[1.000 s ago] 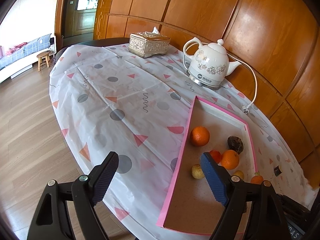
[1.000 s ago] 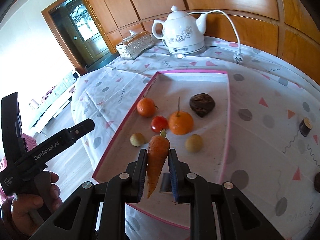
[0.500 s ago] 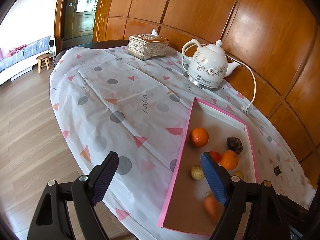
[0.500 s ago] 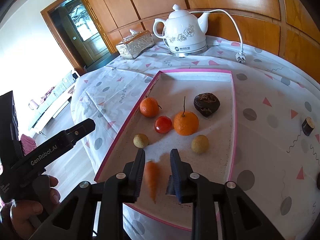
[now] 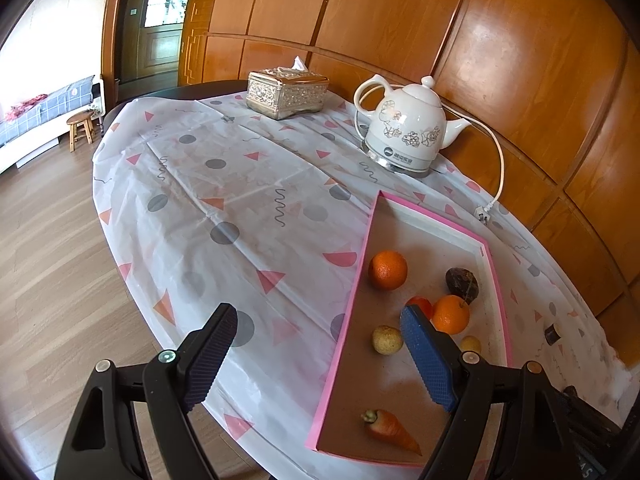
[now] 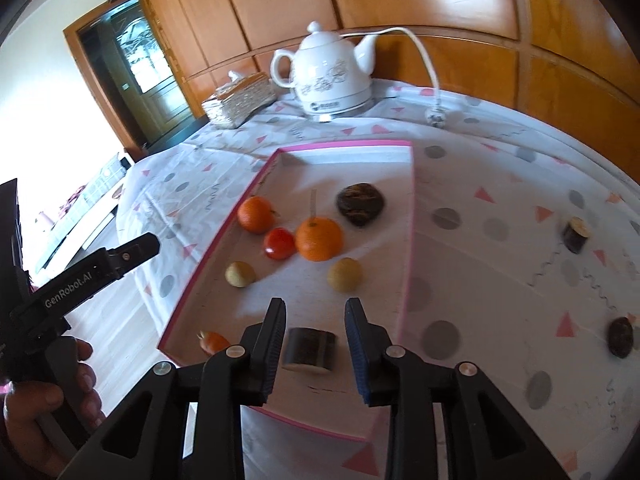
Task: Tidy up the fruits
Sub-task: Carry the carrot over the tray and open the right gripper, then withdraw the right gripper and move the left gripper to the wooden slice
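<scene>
Carrot (image 6: 214, 341) half hidden behind opening right gripper (image 6: 316, 322); view blurred.

Black grippers (image 6: 316, 332), seemingly blue pads (image 5: 426, 356)

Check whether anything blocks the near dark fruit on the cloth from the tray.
Nothing visible does: only bare tablecloth lies between the dark fruit and the low pink right wall of the tray, which it must clear.

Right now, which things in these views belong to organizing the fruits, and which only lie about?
For the job:
pink tray
carrot
two oranges
tomato
dark pieces on the cloth
right gripper, jaws opening, gripping nothing

Only lying about:
kettle
tissue box
</scene>
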A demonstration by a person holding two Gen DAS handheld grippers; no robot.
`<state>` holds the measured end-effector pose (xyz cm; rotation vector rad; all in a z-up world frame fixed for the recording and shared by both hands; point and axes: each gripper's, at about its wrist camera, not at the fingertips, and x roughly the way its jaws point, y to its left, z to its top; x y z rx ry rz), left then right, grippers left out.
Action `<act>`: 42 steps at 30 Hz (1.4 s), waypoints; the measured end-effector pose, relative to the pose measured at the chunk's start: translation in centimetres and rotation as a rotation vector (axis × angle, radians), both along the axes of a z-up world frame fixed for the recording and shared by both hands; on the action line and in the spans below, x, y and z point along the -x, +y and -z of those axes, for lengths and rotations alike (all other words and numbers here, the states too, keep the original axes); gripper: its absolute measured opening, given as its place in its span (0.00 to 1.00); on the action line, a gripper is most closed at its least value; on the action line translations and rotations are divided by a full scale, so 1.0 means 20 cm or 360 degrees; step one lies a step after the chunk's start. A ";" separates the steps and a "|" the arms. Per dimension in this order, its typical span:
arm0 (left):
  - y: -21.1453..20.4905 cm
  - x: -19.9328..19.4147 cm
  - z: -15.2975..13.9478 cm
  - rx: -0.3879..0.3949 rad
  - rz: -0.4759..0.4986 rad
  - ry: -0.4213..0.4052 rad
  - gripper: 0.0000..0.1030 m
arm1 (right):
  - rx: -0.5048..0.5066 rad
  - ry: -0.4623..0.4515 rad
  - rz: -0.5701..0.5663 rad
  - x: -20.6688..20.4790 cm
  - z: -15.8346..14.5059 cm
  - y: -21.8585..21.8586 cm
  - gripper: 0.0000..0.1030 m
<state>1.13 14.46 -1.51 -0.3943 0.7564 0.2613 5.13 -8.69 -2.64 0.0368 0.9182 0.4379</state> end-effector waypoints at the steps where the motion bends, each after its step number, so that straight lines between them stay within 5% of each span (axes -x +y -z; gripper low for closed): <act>1: 0.00 0.00 0.00 -0.0001 0.0006 0.0002 0.82 | 0.0002 -0.0001 0.0016 0.00 0.00 -0.02 0.30; 14: -0.09 -0.02 -0.02 -0.0045 0.0128 -0.0003 0.82 | 0.0071 -0.0010 0.0396 0.05 0.03 -0.46 0.32; 27: -0.25 -0.06 -0.01 -0.0074 0.0281 0.0026 0.82 | 0.0140 0.0078 0.1025 0.24 0.13 -1.14 0.32; 42: -0.52 -0.16 -0.05 -0.0144 0.0549 0.0036 0.82 | 0.0214 0.0105 0.1536 0.44 0.20 -1.57 0.36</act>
